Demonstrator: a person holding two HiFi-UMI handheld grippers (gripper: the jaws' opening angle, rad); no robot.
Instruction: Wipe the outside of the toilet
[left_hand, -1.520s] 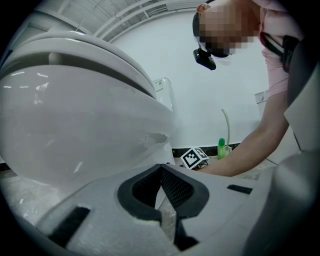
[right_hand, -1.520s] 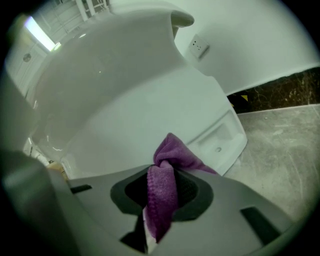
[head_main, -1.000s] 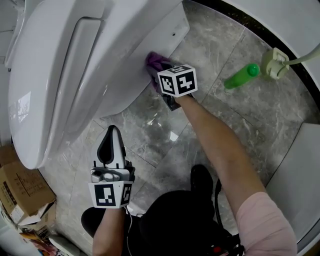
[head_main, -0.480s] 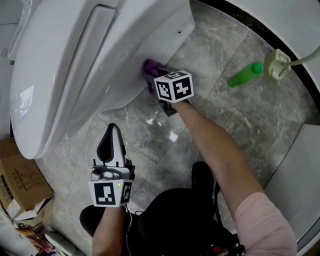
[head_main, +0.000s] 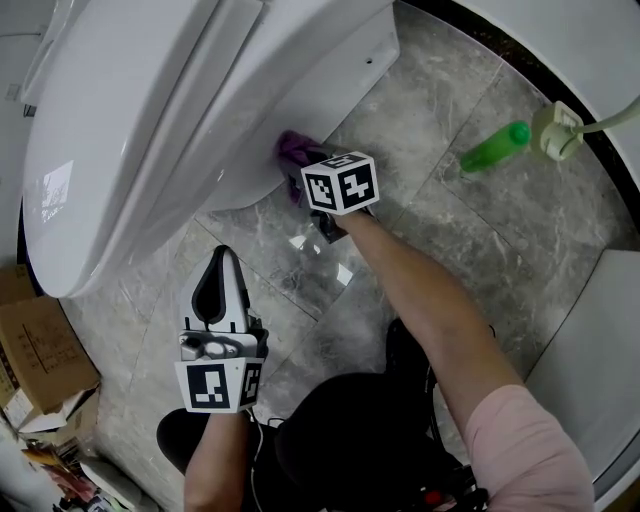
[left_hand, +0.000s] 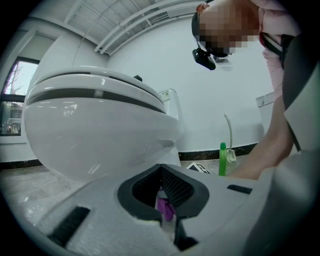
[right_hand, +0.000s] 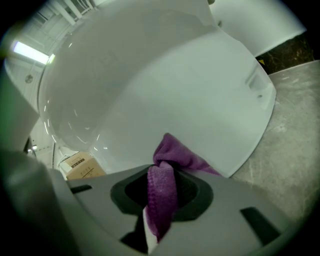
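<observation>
The white toilet (head_main: 150, 110) fills the upper left of the head view, its lid down. My right gripper (head_main: 302, 172) is shut on a purple cloth (head_main: 292, 150) and presses it against the lower side of the bowl. The right gripper view shows the cloth (right_hand: 165, 175) bunched between the jaws, touching the toilet's (right_hand: 150, 90) curved wall. My left gripper (head_main: 222, 285) hovers over the grey floor in front of the bowl, shut and holding nothing. In the left gripper view the toilet (left_hand: 100, 135) looms just ahead.
A green bottle (head_main: 493, 147) lies on the marble floor at the right, next to a white fitting with a hose (head_main: 555, 128). Cardboard boxes (head_main: 30, 350) stand at the left. A white curved base (head_main: 590, 340) borders the floor on the right.
My right gripper has slid the purple cloth leftward along the bowl's lower side, towards the toilet's front. The left gripper has stayed where it was.
</observation>
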